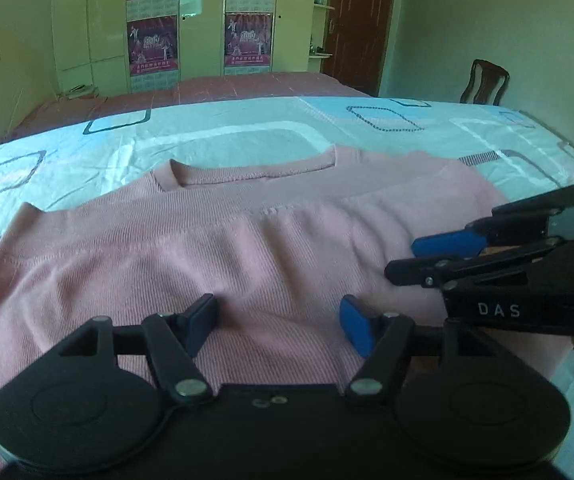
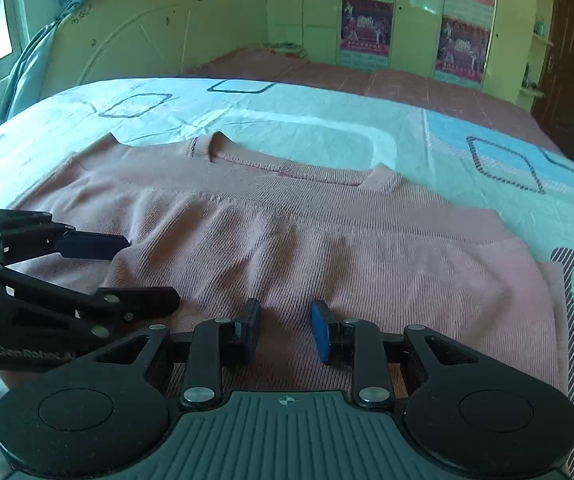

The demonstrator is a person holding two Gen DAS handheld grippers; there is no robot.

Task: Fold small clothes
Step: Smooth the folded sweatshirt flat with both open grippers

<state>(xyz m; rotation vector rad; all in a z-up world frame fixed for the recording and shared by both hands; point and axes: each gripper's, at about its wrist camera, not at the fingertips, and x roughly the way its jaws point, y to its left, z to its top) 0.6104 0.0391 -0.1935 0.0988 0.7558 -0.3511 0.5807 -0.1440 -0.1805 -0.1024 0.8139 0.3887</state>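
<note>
Pink sweater (image 1: 215, 240) is spread on the bed (image 1: 247, 136), partly folded, collar farthest from both grippers; left gripper (image 1: 277, 324) and right gripper (image 2: 285, 330) are held at its near hem, jaws parted and empty, so gripping that hem is judged next.

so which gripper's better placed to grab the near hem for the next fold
Roughly even, slight edge to the left gripper: it is open wider over the pink sweater. The right gripper is open beside it, with a narrower gap.
</note>
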